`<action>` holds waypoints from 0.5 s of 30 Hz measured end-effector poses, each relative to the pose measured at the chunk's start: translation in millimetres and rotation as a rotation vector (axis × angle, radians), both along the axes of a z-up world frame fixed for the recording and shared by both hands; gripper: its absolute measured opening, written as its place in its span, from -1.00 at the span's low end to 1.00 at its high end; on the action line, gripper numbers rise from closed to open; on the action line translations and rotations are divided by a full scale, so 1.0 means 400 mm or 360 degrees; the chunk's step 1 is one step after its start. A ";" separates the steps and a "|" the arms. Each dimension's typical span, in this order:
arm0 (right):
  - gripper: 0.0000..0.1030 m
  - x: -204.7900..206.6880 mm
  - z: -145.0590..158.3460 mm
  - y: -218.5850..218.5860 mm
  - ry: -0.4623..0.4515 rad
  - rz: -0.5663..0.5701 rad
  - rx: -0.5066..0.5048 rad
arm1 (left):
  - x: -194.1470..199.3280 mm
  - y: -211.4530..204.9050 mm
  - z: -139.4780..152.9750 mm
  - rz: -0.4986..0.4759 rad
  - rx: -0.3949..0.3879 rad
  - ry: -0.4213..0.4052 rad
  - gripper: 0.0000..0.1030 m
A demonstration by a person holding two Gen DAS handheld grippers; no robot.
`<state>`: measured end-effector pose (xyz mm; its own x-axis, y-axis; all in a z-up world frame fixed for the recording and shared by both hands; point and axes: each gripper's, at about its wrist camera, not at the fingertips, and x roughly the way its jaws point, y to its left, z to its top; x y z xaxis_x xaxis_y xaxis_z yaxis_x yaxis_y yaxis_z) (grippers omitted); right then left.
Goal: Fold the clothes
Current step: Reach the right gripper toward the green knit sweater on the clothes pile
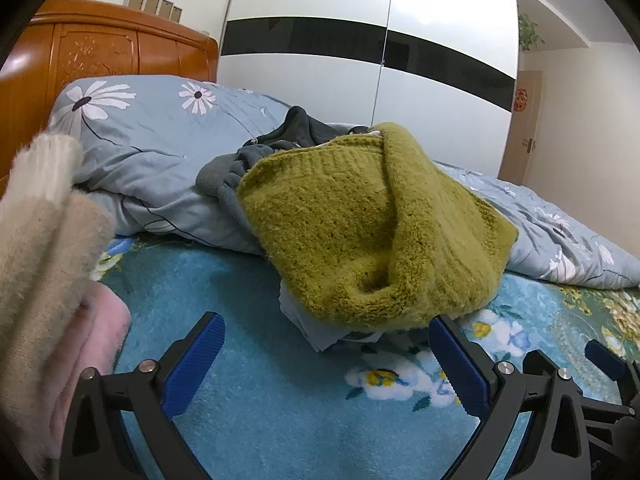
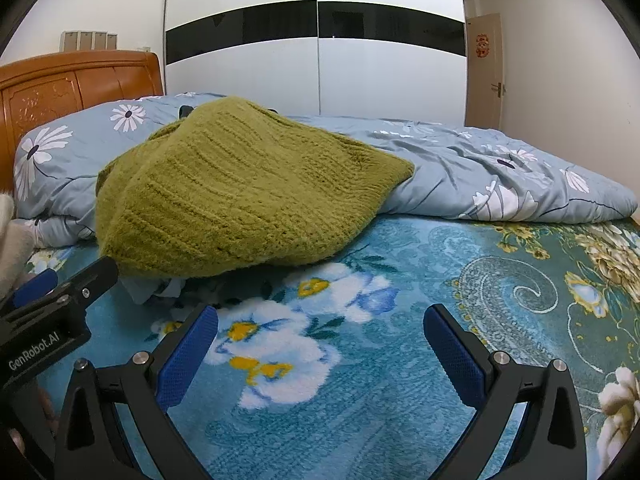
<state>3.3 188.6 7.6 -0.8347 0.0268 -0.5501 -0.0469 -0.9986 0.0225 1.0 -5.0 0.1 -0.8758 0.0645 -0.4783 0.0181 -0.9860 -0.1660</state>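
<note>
A white wardrobe (image 2: 316, 60) and rumpled floral duvet (image 1: 160, 152) were seen behind an olive sweater (image 2: 240, 196) heaped over grey clothing (image 1: 256, 152) on the blue blanket (image 2: 380, 340). Both the left gripper (image 1: 326, 336) and right gripper (image 2: 320, 328) were held wide, empty.

Sweater (image 1: 360, 232) tops clothes pile on blanket (image 1: 256, 400), w/ quilt (image 1: 152, 140) behind. Headboard (image 1: 80, 56) far left; wardrobe (image 1: 360, 60) behind bed.

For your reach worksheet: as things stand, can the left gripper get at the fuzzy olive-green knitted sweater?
Probably yes: the left gripper is open and empty, and the fuzzy olive-green knitted sweater lies just ahead with nothing between.
</note>
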 end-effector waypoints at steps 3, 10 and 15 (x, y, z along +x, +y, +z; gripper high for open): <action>1.00 -0.005 -0.004 0.004 -0.0034 0.0000 -0.0006 | 0.002 -0.001 0.003 0.0000 0.0019 0.0010 1.00; 0.99 -0.020 -0.005 0.017 -0.0127 -0.0001 -0.0030 | 0.010 -0.015 0.012 0.0001 0.0087 0.0041 1.00; 0.99 -0.070 0.098 -0.006 -0.0059 0.0096 0.0152 | 0.017 -0.032 0.023 0.0064 0.0006 0.0038 1.00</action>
<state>-24.6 186.2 46.7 -0.8156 0.0310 -0.5778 0.0145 -0.9972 -0.0738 7.6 -17.7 9.5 -0.8889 0.0307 -0.4570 0.0538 -0.9839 -0.1707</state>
